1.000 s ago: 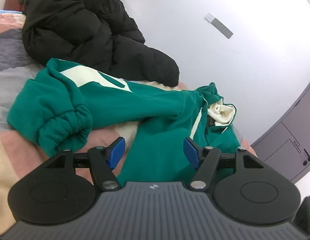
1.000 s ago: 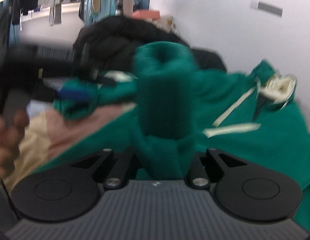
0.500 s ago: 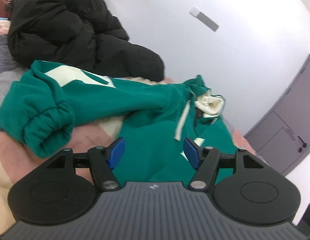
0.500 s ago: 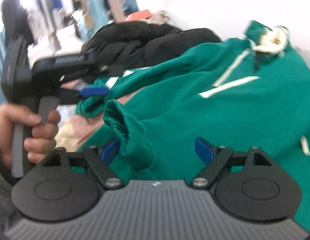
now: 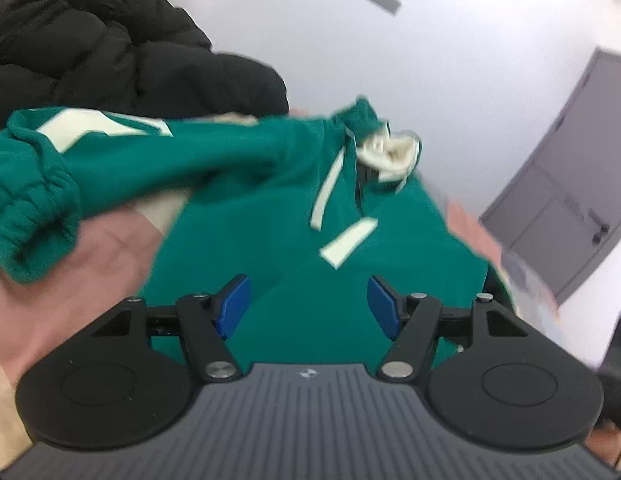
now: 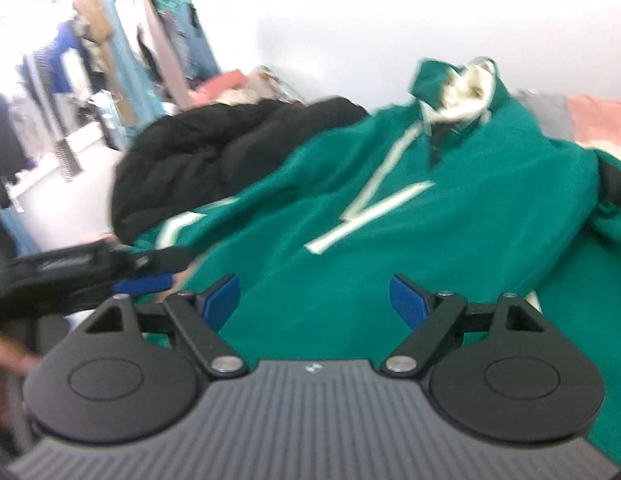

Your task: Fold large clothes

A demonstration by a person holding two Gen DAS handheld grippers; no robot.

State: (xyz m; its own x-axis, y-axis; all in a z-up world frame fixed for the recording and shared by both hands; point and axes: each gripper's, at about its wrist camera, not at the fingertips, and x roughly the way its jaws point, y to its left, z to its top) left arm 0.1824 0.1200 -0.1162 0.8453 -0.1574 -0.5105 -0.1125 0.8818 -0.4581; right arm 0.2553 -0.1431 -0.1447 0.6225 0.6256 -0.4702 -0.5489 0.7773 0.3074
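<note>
A green hoodie (image 5: 310, 208) with cream stripes lies spread on the bed, its cream-lined hood (image 5: 390, 148) toward the wall. One sleeve stretches left and ends in a bunched cuff (image 5: 34, 208). My left gripper (image 5: 308, 306) hovers open over the hoodie's lower body, nothing between its blue pads. In the right wrist view the hoodie (image 6: 430, 220) fills the middle. My right gripper (image 6: 314, 302) is open above its front, with no cloth between the pads. The left gripper's blue pad (image 6: 142, 282) shows at the left edge of that view.
A black puffer jacket (image 5: 110, 52) is heaped on the bed behind the sleeve, also in the right wrist view (image 6: 214, 152). The pink and beige bedcover (image 5: 90, 264) shows under the sleeve. A grey door (image 5: 570, 200) stands at right. Hanging clothes (image 6: 110, 60) fill the far left.
My right gripper was shut on a green sleeve, then opened and let it drop onto the hoodie. Both grippers have swung sideways over the hoodie's body.
</note>
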